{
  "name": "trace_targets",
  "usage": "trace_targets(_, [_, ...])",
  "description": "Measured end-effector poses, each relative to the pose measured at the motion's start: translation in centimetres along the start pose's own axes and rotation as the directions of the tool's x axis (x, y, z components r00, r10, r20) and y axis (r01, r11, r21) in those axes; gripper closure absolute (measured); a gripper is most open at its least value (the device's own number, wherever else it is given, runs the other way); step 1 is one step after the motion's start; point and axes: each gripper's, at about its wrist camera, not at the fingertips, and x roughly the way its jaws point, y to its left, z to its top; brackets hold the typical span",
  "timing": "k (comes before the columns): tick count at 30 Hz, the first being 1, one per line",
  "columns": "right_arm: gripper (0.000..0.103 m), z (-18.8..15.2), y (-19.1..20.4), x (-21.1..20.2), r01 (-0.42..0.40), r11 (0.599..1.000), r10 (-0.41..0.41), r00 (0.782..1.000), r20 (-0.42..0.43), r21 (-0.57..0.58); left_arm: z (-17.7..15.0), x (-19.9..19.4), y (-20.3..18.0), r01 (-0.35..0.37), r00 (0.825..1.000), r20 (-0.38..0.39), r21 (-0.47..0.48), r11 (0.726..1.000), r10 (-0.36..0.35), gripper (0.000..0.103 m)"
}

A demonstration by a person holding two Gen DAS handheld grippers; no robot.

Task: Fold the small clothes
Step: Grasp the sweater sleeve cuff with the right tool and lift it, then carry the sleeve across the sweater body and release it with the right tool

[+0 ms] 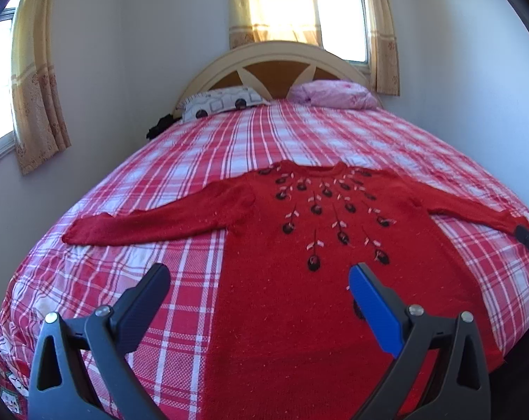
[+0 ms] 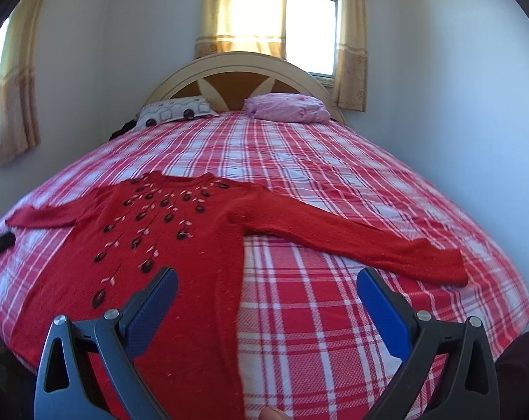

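Sweater (image 1: 317,280) lay flat on bed (image 1: 159,182). We found left gripper (image 1: 259,280), right gripper (image 2: 268,283) released, empty. Risk: loose knit bunching, sleeve (image 2: 369,245) dragging if pinched unevenly.

Left gripper (image 1: 259,276) and right gripper (image 2: 267,280) both hover level, jaws spread wide.

Both wrist views face the headboard (image 1: 275,66) from the bed's foot, sharing the sweater (image 2: 180,231).
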Motion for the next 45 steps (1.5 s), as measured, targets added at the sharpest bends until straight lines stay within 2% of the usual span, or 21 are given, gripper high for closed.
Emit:
trace_targets(4, [0.001,-0.4,-5.4,2.3,0.089,0.990,-0.084,0.995,-0.050,0.108,-0.5,1.9,0.4,-0.048,0.998,-0.032,0.009,0.999,0.048,0.000])
trace_targets(9, [0.004,-1.1,-12.7,4.0,0.251,0.949,-0.234,0.966,-0.107,0.191,-0.9,4.1,0.8,-0.082,0.995,-0.051,0.008,0.997,0.083,0.000])
trace_targets(11, [0.019,-1.2,-16.1,4.9,0.334,0.917,-0.309,0.941,-0.138,0.219,-0.7,5.1,0.8,-0.077,0.995,-0.071,0.008,0.997,0.077,0.000])
trace_targets(12, [0.032,-1.3,-17.6,5.3,0.361,0.903,-0.330,0.930,-0.160,0.235,-0.7,5.3,0.7,-0.073,0.994,-0.075,0.006,0.997,0.073,0.000])
trace_targets(14, [0.035,-1.5,-21.3,6.4,0.400,0.867,-0.351,0.914,-0.206,0.299,-0.5,5.9,0.6,-0.073,0.994,-0.080,0.008,0.997,0.074,0.000])
trace_targets(18, [0.035,-1.6,-26.2,8.2,0.431,0.813,-0.352,0.900,-0.259,0.392,-0.4,6.8,0.4,-0.080,0.993,-0.089,0.036,0.996,0.083,0.000])
trace_targets(22, [0.036,-1.8,-28.0,9.8,0.436,0.805,-0.329,0.892,-0.309,0.401,-0.4,7.9,0.7,-0.097,0.989,-0.107,0.046,0.994,0.101,0.000])
trace_targets(23, [0.038,-1.9,-28.1,10.2,0.431,0.810,-0.317,0.893,-0.321,0.399,-0.4,8.2,0.8,-0.099,0.988,-0.113,0.044,0.994,0.103,0.000])
trace_targets(24, [0.048,-2.1,-28.2,11.2,0.418,0.816,-0.297,0.896,-0.331,0.399,-0.4,8.5,0.9,-0.098,0.987,-0.122,0.042,0.994,0.103,0.000])
trace_targets(25, [0.063,-2.3,-28.4,11.9,0.403,0.821,-0.271,0.898,-0.346,0.404,-0.4,8.7,1.0,-0.097,0.987,-0.127,0.041,0.994,0.101,0.000])
trace_targets(26, [0.067,-2.5,-28.4,12.3,0.390,0.823,-0.249,0.901,-0.355,0.412,-0.4,8.9,1.0,-0.095,0.986,-0.131,0.043,0.995,0.100,0.000])
trace_targets(28, [0.081,-2.3,-27.9,12.5,0.338,0.844,-0.210,0.922,-0.325,0.416,-0.5,9.2,0.9,-0.093,0.986,-0.136,0.053,0.994,0.099,0.000])
trace_targets(30, [0.091,-2.1,-27.6,12.9,0.272,0.853,-0.137,0.940,-0.311,0.446,-0.6,9.6,0.8,-0.089,0.985,-0.145,0.062,0.994,0.097,0.000])
trace_targets(35, [0.094,1.4,-25.1,12.0,0.186,0.885,-0.082,0.965,-0.250,0.426,-0.7,10.4,1.3,-0.082,0.985,-0.146,0.044,0.996,0.088,0.000])
trace_targets(40, [0.095,10.0,-19.4,9.8,0.045,0.938,-0.002,0.992,-0.124,0.342,-1.6,10.8,1.8,-0.084,0.986,-0.144,0.039,0.996,0.088,0.000])
trace_targets(45, [0.095,19.0,-10.5,9.9,-0.101,0.972,0.115,0.992,-0.055,0.211,-2.1,10.9,2.5,-0.061,0.987,-0.150,0.005,0.998,0.061,0.000])
